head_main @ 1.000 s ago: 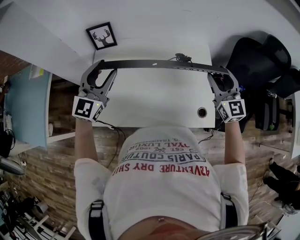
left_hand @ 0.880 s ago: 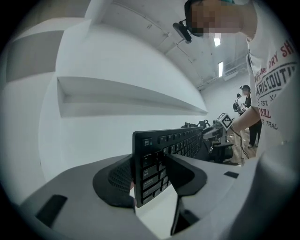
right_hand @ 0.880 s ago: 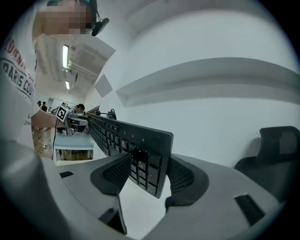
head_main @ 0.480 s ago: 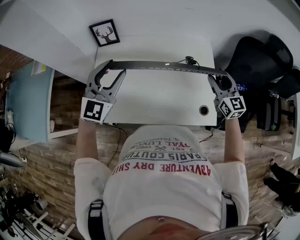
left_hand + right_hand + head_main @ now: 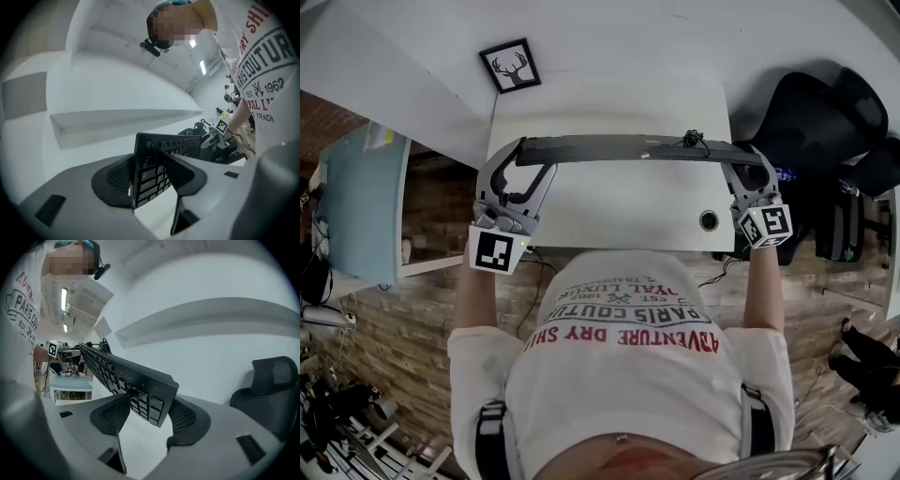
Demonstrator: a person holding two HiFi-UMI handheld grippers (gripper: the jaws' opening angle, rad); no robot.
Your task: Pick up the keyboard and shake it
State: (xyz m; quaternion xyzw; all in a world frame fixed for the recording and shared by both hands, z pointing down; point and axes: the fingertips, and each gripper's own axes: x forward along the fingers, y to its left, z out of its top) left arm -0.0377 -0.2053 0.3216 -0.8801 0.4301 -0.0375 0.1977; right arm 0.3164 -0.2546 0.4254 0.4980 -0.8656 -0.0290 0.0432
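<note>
Above the white counter [image 5: 609,211], the keyboard [image 5: 619,148] has drifted nearer the person and rolled to show a broader side. It hangs in the air, left claw [image 5: 523,157] clamped on one end, right claw [image 5: 748,161] on the other.

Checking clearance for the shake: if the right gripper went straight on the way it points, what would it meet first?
The right gripper is clamped on the keyboard, which would go with it. Past that, the white wall behind the desk looks first in line; depth is hard to judge.
</note>
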